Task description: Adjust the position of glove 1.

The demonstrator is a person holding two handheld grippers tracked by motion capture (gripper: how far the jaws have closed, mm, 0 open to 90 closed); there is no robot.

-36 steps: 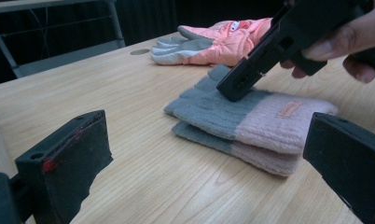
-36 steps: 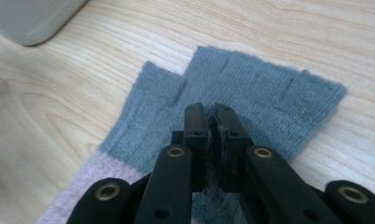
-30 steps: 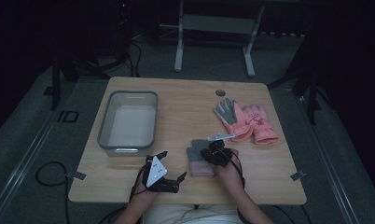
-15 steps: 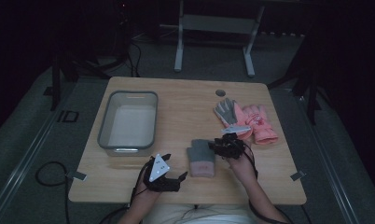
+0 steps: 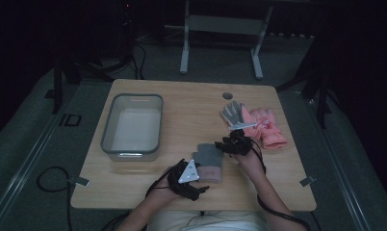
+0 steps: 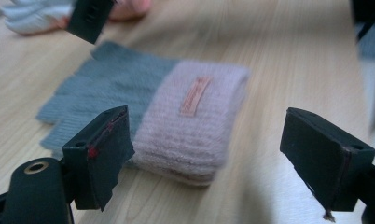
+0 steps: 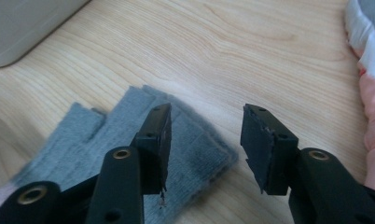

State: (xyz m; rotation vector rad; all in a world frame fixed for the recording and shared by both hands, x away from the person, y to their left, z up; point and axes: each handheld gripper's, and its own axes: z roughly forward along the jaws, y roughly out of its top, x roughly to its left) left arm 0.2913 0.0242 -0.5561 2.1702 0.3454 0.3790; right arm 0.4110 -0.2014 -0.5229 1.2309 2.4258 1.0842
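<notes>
- Grey-and-pink glove (image 5: pixel 208 162): lies flat on the wooden desk (image 5: pixel 191 110) near its front edge, between the two grippers. Grey finger part points away from the person; the pink ribbed cuff, bearing a small label, faces the person. In the left gripper view (image 6: pixel 167 116) it rests just ahead of the jaws; in the right gripper view (image 7: pixel 143 154) its grey fingers lie under the jaws.
- Left gripper (image 5: pixel 189 178): at the front edge of the desk, just beside the glove's cuff. Jaws spread wide and have just been closing a little; nothing is between the pads, the cuff lying beyond them (image 6: pixel 220 154).
- Right gripper (image 5: pixel 235 144): just beside the glove's fingertips, on the side toward the pink gloves. Jaws partly spread and have just been opening; no cloth is pinched, bare desk and the glove's edge showing in the gap (image 7: pixel 206 144).
- Pink gloves (image 5: pixel 264 126): a small heap with grey palms, toward the right of the desk, apart from the grey-and-pink glove.
- Clear plastic bin (image 5: pixel 132 126): on the left half of the desk, well apart from the glove.
</notes>
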